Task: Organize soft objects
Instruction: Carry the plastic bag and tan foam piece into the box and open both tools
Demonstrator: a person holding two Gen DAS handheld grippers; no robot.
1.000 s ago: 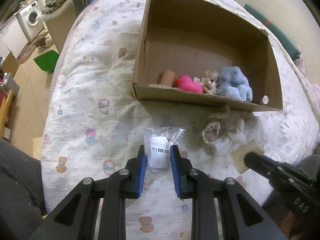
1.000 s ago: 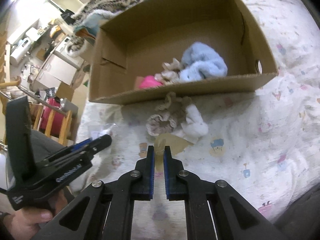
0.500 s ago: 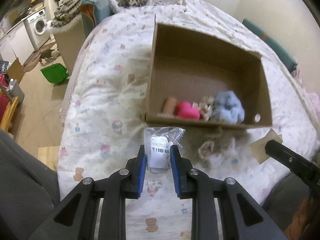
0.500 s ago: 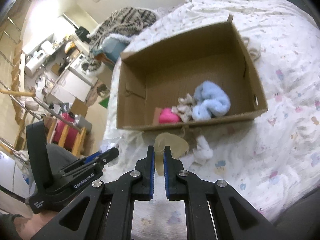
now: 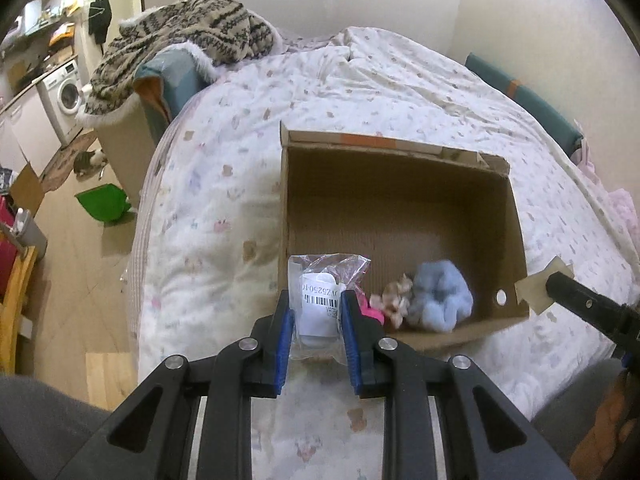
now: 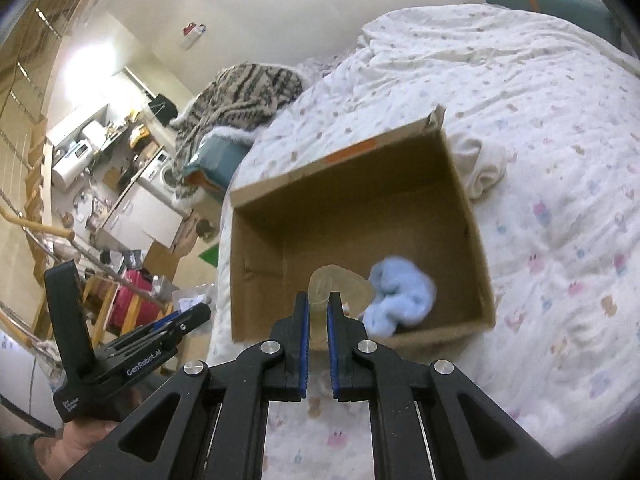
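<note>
An open cardboard box (image 5: 400,200) lies on the bed. Inside are a light blue fluffy cloth (image 5: 440,296), a beige crumpled piece (image 5: 394,296) and a pink item (image 5: 370,312). My left gripper (image 5: 316,304) is shut on a clear plastic packet with a barcode label (image 5: 324,288), held over the box's near left corner. My right gripper (image 6: 318,304) is shut on a thin beige pad (image 6: 340,288), held above the box (image 6: 360,208) next to the blue cloth (image 6: 400,296). The right gripper also shows in the left wrist view (image 5: 560,284).
The box sits on a white patterned duvet (image 5: 224,208). A cream cloth (image 6: 480,164) lies beside the box's far right wall. A striped knit blanket (image 5: 184,40) is heaped on a chair beyond the bed. The floor drops off at the left.
Both grippers have lifted off the duvet with their loads and moved forward over the box. The knitted and white pieces in front of the box are out of view.
</note>
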